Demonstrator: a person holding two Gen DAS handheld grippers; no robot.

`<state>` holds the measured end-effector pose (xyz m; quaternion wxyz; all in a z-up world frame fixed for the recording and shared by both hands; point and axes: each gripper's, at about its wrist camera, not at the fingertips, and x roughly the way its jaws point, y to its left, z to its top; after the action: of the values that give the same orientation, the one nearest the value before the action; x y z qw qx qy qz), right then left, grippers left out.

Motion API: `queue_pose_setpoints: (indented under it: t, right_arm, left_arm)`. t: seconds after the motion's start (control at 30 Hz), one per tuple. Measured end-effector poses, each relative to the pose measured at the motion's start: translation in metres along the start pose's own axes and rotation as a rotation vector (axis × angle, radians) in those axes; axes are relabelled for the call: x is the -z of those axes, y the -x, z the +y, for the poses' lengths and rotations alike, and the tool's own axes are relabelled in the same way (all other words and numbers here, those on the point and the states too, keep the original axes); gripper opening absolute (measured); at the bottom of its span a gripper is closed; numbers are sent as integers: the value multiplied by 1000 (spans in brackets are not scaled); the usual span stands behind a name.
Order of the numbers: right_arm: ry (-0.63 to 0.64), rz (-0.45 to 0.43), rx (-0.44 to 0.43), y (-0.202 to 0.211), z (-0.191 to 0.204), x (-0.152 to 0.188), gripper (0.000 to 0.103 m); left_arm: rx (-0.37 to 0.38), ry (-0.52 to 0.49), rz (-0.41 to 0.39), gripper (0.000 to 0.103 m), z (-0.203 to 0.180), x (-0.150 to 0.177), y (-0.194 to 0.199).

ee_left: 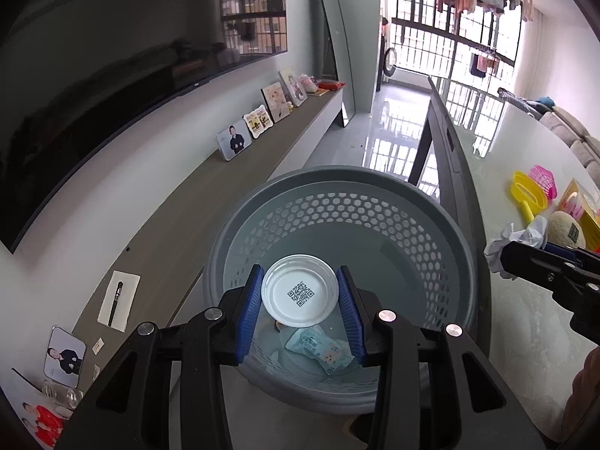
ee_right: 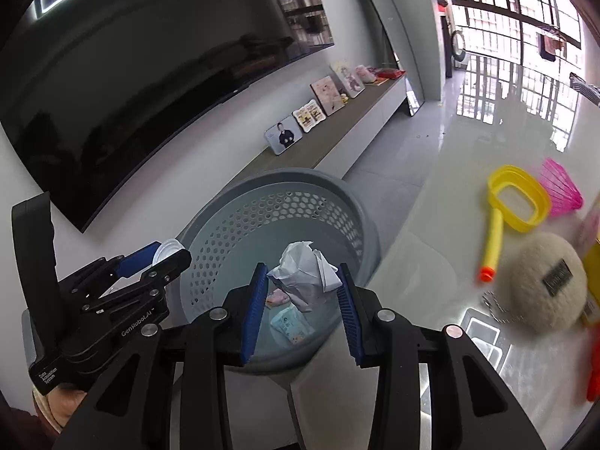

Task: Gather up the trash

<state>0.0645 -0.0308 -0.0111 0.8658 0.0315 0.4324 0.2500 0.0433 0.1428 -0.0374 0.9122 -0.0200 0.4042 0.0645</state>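
Note:
My left gripper [ee_left: 300, 281] is shut on a small white plastic cup [ee_left: 299, 290], whose QR-coded bottom faces the camera, right above the grey perforated bin [ee_left: 337, 187]. A light blue wrapper [ee_left: 318, 350] lies on the bin's floor. My right gripper [ee_right: 302, 275] is shut on a crumpled white paper ball [ee_right: 305, 273] and hangs over the bin's [ee_right: 270, 183] right side. In the right wrist view the left gripper [ee_right: 165, 253] shows at the left with the cup [ee_right: 167, 251] between its fingers. In the left wrist view the paper ball [ee_left: 502, 240] shows at the right edge.
The bin stands on the floor beside a white table [ee_right: 450, 225] carrying a yellow toy scoop [ee_right: 513, 206], a pink shuttlecock [ee_right: 562, 187] and a beige plush ball [ee_right: 540, 281]. A low TV console [ee_left: 187, 202] with photo frames runs along the left wall under a large television [ee_left: 93, 93].

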Motion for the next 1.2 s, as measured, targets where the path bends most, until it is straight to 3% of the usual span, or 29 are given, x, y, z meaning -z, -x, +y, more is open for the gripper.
queue_pose_setpoints:
  t: [0.37, 0.5, 0.57, 0.7, 0.77, 1.2]
  right_arm:
    - [40, 52, -19, -37, 10, -10, 38]
    - [27, 39, -13, -36, 5, -11, 53]
    - [24, 30, -7, -35, 4, -11, 53]
    - [17, 21, 2, -35, 1, -11, 53]
    - [15, 14, 4, -34, -1, -10, 53]
    - [-24, -47, 44, -14, -10, 2, 53]
  left_arm:
    - [10, 19, 22, 40, 11, -1, -19]
    - [12, 19, 17, 57, 11, -1, -18]
    - [7, 18, 11, 64, 11, 0, -15]
    - [-5, 23, 12, 67, 14, 0, -13]
    - [-15, 31, 9, 74, 16, 1, -12]
    - [-13, 35, 11, 78, 16, 6, -1]
